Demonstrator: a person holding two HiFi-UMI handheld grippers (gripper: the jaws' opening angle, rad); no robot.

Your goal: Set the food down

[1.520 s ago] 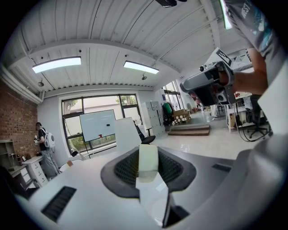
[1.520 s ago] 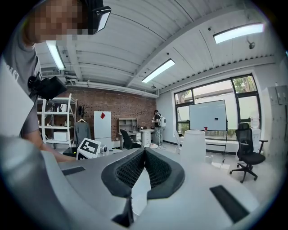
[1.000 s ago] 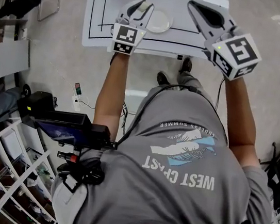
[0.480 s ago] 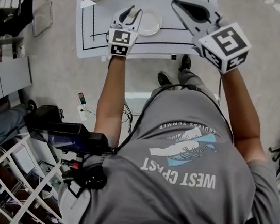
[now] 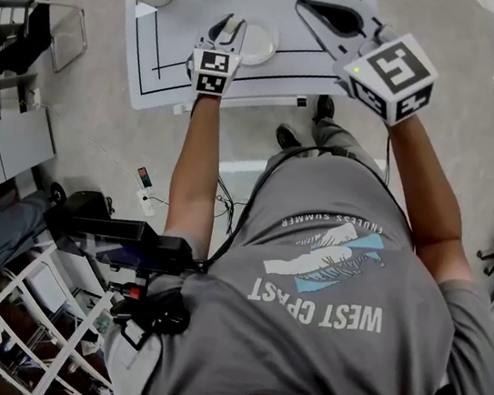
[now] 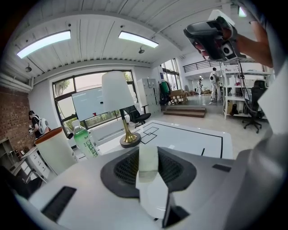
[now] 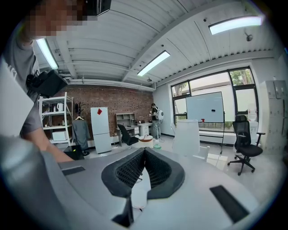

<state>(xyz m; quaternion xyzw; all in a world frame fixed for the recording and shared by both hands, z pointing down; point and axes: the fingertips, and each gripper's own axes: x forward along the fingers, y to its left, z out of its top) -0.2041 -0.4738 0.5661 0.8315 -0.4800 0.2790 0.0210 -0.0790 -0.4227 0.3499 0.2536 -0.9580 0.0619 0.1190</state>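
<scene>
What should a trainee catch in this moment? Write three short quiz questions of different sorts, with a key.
1. True or false: the right gripper grips the food piece.
2. In the head view, which thing lies right beside the tips of the left gripper? A. a white plate B. a kettle C. a keyboard
3. Fill in: the bottle standing near the lamp is ____ in colour.

Key: 1. False: the left gripper holds it, and the right gripper's jaws are together on nothing. 2. A. 3. Green.
</scene>
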